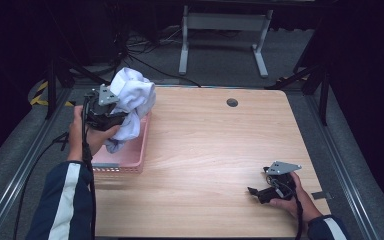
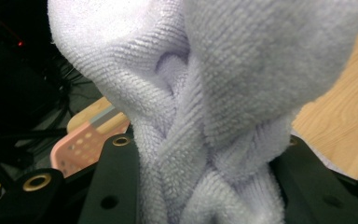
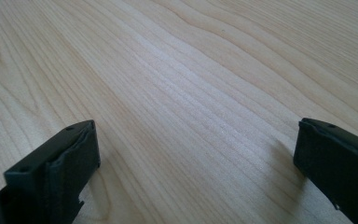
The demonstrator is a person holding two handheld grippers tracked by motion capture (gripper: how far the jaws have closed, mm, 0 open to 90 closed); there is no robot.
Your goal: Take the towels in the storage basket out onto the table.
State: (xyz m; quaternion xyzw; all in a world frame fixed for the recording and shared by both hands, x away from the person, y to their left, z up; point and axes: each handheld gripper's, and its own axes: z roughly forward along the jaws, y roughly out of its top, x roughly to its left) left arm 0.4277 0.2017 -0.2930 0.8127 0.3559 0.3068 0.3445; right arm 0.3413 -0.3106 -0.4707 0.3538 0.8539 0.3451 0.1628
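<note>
Gripping a white towel [image 1: 132,97] bunched between its 2 jaws, the left gripper [image 1: 111,119] holds it above the pink basket [image 1: 130,157]; its own view adds the pinched folds. The right gripper [image 1: 254,192] rests on the table [image 1: 205,150], its view showing jaws spread wide.

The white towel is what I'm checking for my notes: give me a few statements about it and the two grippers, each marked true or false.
1. The left gripper is shut on the white towel. True.
2. The towel lies flat on the table. False: it is lifted, bunched, above the pink basket.
3. The right gripper holds nothing. True.
4. The right gripper's jaws are shut. False: they stand wide apart over bare wood.
</note>
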